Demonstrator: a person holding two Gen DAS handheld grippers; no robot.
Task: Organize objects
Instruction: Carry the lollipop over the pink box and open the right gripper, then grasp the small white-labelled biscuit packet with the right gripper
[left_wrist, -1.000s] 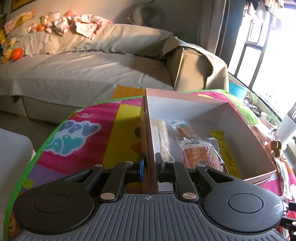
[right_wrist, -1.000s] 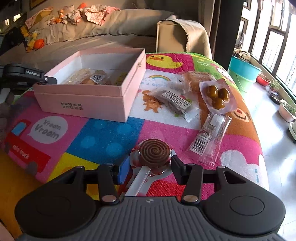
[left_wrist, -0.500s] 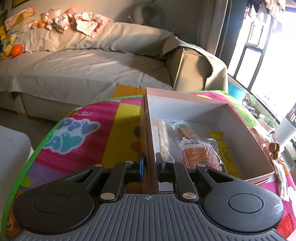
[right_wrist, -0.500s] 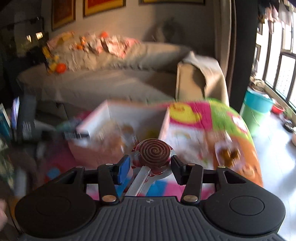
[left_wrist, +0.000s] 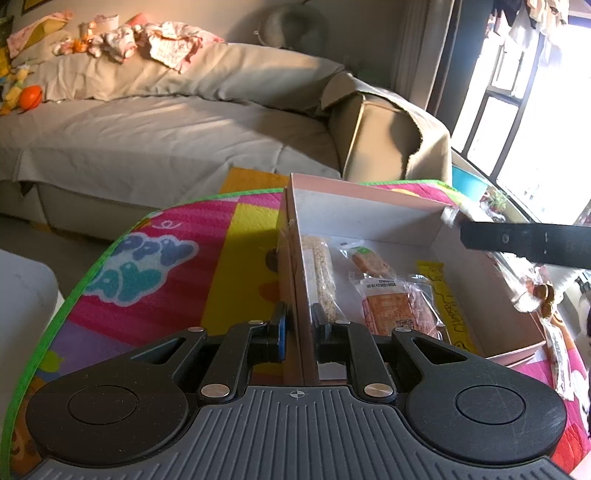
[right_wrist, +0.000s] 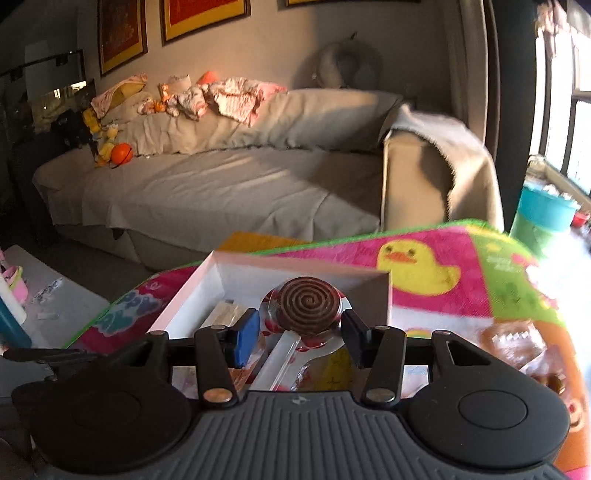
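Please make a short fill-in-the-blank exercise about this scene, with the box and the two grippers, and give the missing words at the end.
1. The left gripper is clamped on the near wall of the ____ box.
2. The right gripper holds a lollipop with a brown ____ pattern.
3. The lollipop hangs over the ____.
4. The mat shows a yellow ____.

Missing words: pink; spiral; box; duck

Box (left_wrist: 369, 218) sits on the play mat (left_wrist: 177, 266) — sofa (left_wrist: 166, 147) behind. Snack packets (left_wrist: 391, 306) lie in the box. Left gripper (left_wrist: 298, 328) straddles its near wall; the right gripper's (right_wrist: 300, 328) lollipop (right_wrist: 309, 305) hangs above the box.
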